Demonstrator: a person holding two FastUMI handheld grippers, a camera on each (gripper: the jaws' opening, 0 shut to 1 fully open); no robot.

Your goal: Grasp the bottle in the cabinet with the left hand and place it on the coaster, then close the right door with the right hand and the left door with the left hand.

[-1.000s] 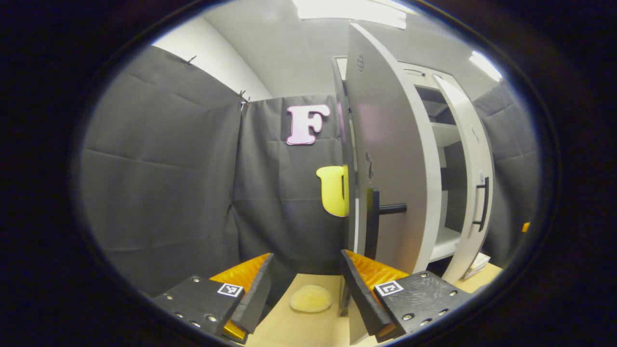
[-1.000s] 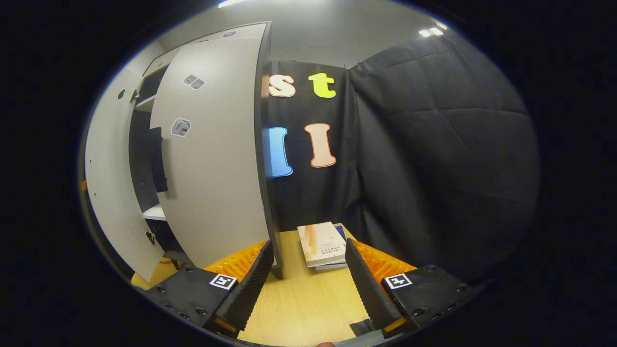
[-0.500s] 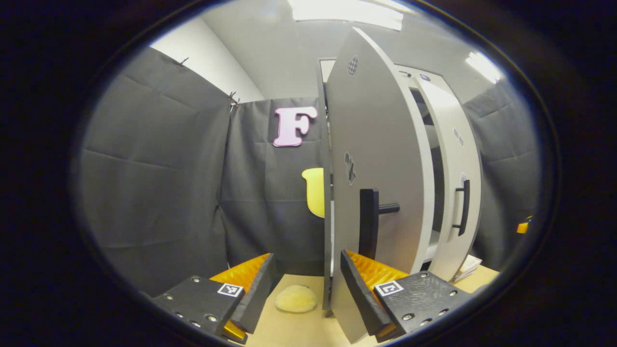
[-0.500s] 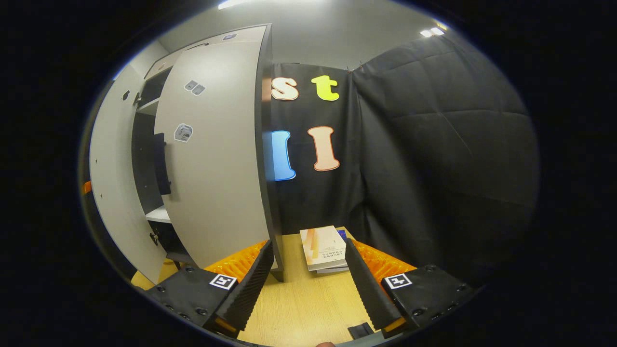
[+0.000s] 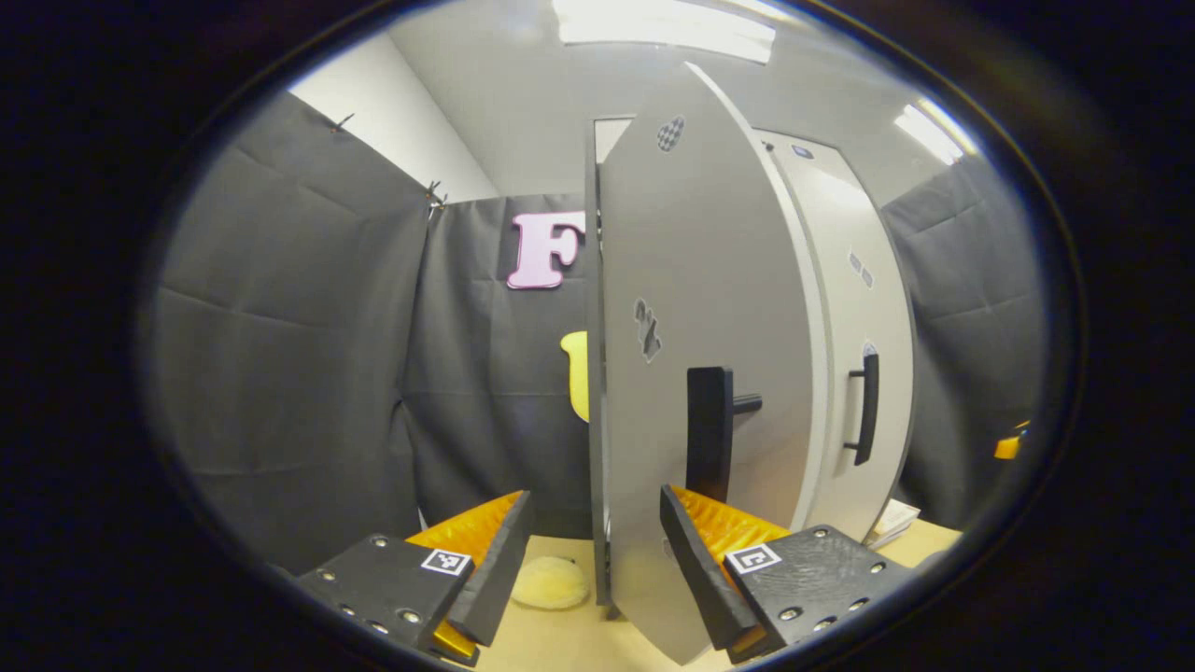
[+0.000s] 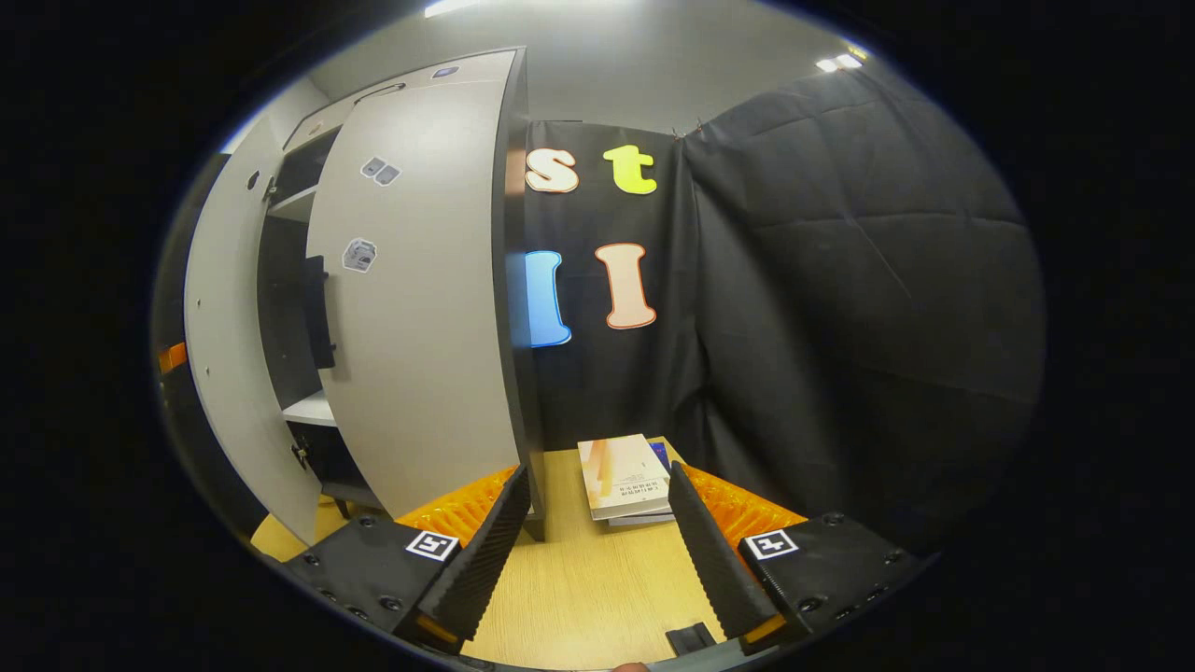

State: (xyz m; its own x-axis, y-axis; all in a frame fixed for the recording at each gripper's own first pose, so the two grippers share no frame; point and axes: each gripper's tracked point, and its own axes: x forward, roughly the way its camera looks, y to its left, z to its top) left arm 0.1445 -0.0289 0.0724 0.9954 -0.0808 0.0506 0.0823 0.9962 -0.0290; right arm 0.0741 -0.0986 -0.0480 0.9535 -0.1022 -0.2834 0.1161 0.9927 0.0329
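Left gripper view: the left hand-held gripper (image 5: 588,560) sits at bottom centre, fingers spread wide, holding nothing. The left door (image 5: 700,373) stands edge-on through the middle of the frame, its lower edge passing between the two fingers, close to the right-hand one; contact cannot be judged from this angle. Its black handle (image 5: 709,434) is at centre. The right door (image 5: 840,327) at centre right looks nearly shut, bar handle (image 5: 868,408) facing out. The coaster (image 5: 551,583), a pale round pad, lies on the bench (image 5: 579,644) at bottom centre, just left of the door edge. No bottle stands on it, and the doors hide the cabinet inside, so the bottle's place cannot be told.

Right gripper view: the right hand-held gripper (image 6: 593,551) at bottom centre is also spread wide and empty, over the bench (image 6: 579,579). The right door (image 6: 420,308) fills centre left, partly open; the left door (image 6: 233,345) is at far left, with a cabinet shelf (image 6: 308,409) between them. A stack of books (image 6: 627,476) lies at bottom centre, beyond the fingers.

Step, as a judgement: door closing, left door under way. Next move calls for pushing the left door flush with the cabinet, keeping the fingers clear of the coaster.
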